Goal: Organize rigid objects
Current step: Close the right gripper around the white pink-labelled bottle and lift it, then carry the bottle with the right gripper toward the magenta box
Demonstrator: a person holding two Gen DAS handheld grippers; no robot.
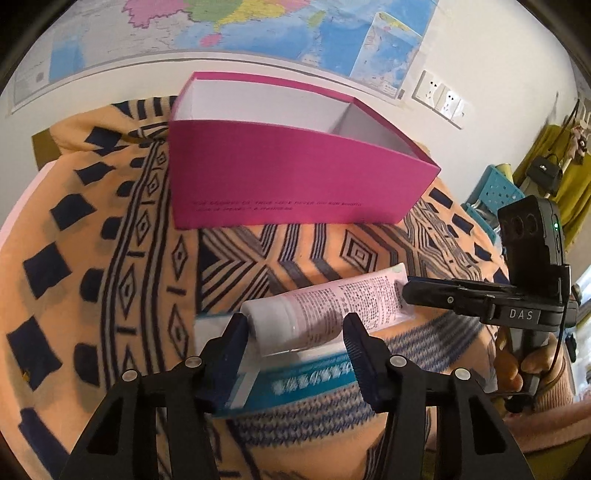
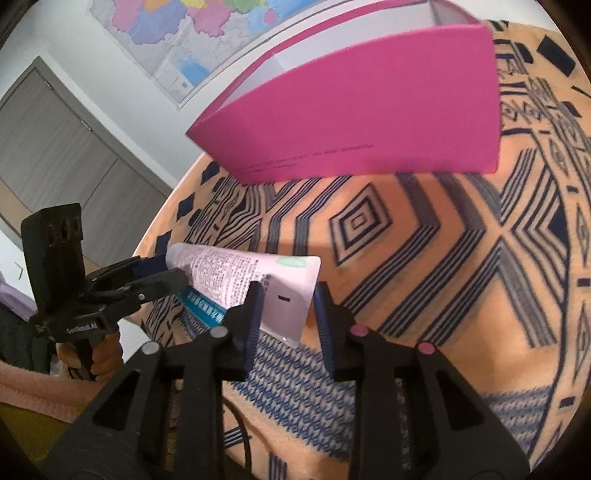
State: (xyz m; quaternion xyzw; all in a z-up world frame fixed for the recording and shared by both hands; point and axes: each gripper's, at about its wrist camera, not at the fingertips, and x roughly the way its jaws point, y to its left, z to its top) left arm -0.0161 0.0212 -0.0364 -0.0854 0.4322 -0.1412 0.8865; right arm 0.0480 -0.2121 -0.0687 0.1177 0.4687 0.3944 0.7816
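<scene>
Left wrist view shows us the blanket (image 1: pixel 122 229) first, orange with dark geometric patterns, spread as the work surface. On it, at the far side near the wall with the map (image 1: pixel 258 26), stands the pink box (image 1: pixel 295 177), open at the top and white inside; we judge it is put there as the bin for the loose things, and from here we cannot see whether anything lies in it.

Nearer to us lies a teal and white carton (image 1: pixel 295 384), flat on the blanket, and across its top rests the pale pink tube (image 1: pixel 325 310), cap end toward the left gripper (image 1: pixel 295 332). Lying on the carton, the tube is raised off the soft cloth, which we think makes it easier to take from both ends.

The left gripper straddles the capped end, jaws at a middling gap; its left finger sits at the cap, but whether both pads press we cannot tell.

In the right wrist view, the right gripper (image 2: pixel 289 310) has its jaws narrow on either side of the tube's flat crimped end (image 2: pixel 291 295); the pads look very close to it, yet a firm pinch is not plain to us. A hand (image 2: pixel 99 354) holds the left tool's grip.

We judge the step in hand is a two-ended lift of the tube toward the pink box.
</scene>
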